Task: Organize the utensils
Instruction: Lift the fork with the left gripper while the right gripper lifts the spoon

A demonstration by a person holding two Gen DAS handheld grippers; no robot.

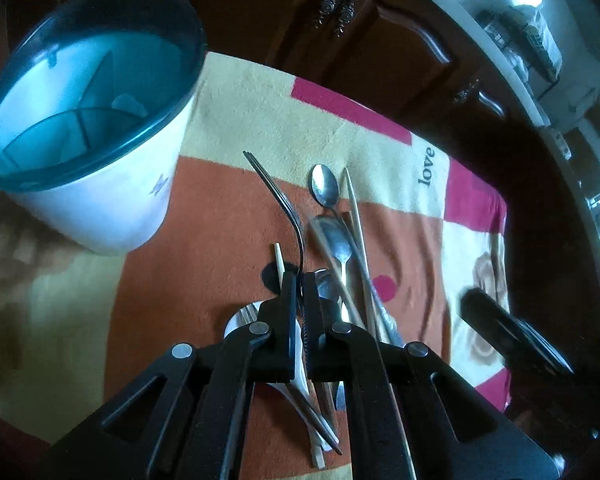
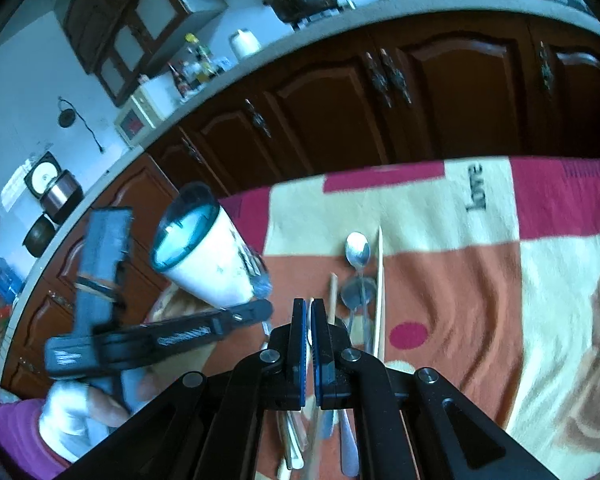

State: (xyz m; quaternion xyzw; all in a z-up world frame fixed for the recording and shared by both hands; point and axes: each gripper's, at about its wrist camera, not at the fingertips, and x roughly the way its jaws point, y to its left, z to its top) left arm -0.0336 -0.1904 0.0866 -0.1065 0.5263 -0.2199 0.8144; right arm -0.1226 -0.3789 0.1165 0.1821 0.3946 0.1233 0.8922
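My left gripper (image 1: 300,280) is shut on a metal fork (image 1: 278,196) and holds it lifted, tines pointing away toward the holder. Below lies a pile of utensils on the cloth: metal spoons (image 1: 325,188), wooden chopsticks (image 1: 356,220) and a white plastic spoon (image 1: 236,320). The white utensil holder (image 1: 88,136) with a teal rim and inner dividers stands at the left. My right gripper (image 2: 309,308) is shut, with something thin and pale between its pads; I cannot tell what. The holder (image 2: 204,264), spoons (image 2: 357,252) and a chopstick (image 2: 380,288) show in the right wrist view.
A colourful cloth (image 1: 228,120) with orange, cream and pink patches covers the table. Dark wooden cabinets (image 2: 420,100) and a cluttered countertop stand behind it. The left gripper body and hand (image 2: 108,320) fill the left of the right wrist view.
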